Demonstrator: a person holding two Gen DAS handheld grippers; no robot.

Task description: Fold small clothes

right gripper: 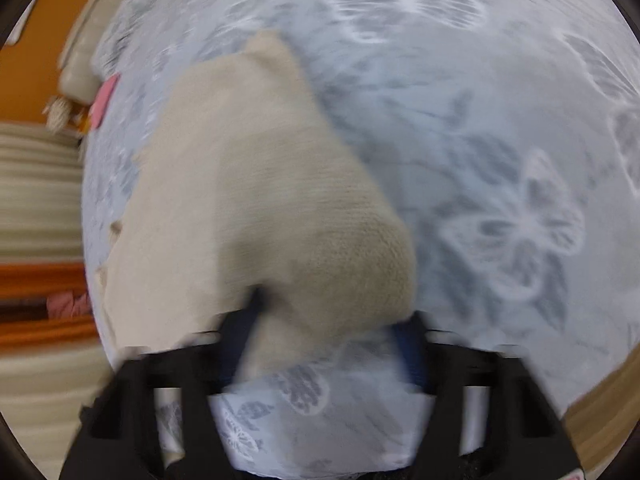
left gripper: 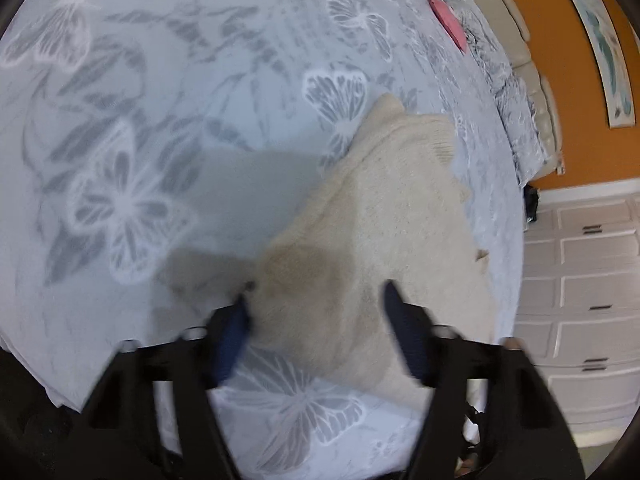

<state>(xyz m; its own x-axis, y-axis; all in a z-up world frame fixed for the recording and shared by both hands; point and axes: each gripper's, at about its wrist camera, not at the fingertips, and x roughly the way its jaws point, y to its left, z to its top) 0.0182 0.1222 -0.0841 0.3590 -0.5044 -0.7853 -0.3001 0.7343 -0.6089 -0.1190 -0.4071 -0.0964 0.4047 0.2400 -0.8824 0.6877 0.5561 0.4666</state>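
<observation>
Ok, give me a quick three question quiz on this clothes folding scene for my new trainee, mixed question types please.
1. True or false: the cream sweater lies on a bedspread printed with butterflies.
2. Multiple choice: in the left wrist view, the pink item lies A) on top of the sweater, B) beyond the sweater near the far edge of the bed, C) between the fingers.
3. Fill in: the left gripper and right gripper both have their fingers spread ____ with sweater fabric between them.

Key: 1 true; 2 B; 3 open.
</observation>
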